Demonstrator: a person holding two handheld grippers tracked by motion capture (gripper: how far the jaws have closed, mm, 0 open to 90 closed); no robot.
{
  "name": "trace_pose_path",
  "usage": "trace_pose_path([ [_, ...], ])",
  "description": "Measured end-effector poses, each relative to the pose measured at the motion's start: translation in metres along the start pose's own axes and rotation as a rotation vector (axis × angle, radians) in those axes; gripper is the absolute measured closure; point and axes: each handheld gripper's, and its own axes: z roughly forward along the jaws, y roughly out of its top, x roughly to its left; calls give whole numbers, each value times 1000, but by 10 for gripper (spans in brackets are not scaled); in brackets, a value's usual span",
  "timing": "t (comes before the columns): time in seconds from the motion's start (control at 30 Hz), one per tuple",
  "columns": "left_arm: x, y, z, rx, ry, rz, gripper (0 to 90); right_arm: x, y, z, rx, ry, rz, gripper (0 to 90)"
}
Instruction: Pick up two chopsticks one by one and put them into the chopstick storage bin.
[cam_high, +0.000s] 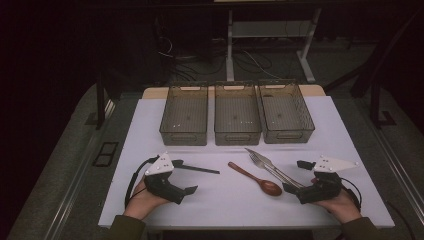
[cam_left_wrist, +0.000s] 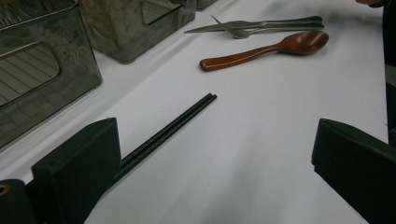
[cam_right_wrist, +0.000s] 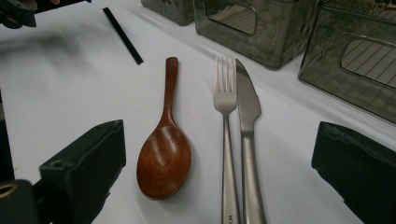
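On the white table lie a pair of black chopsticks, a brown wooden spoon, and a metal fork side by side with a metal knife. My left gripper rests near the front left, open, with the chopsticks running past its left jaw. My right gripper stands open at the front right. Ahead of it, low between its jaws, lie the spoon, the fork and the knife; the pads touch none of them.
Three translucent grey bins stand in a row at the back: left, middle, right. All look empty. Dark floor, cables and desk legs lie beyond the table's far edge.
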Motion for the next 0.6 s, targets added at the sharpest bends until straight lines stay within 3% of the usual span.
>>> trace_pose_path([
  [0.27, 2, 0, 0, 4, 7, -3, 39, -2, 0, -2, -11, 10, 16, 22],
  [0.6, 15, -1, -7, 33, 54, 11, 173, -2, 1, -3, -17, 6, 22, 22],
])
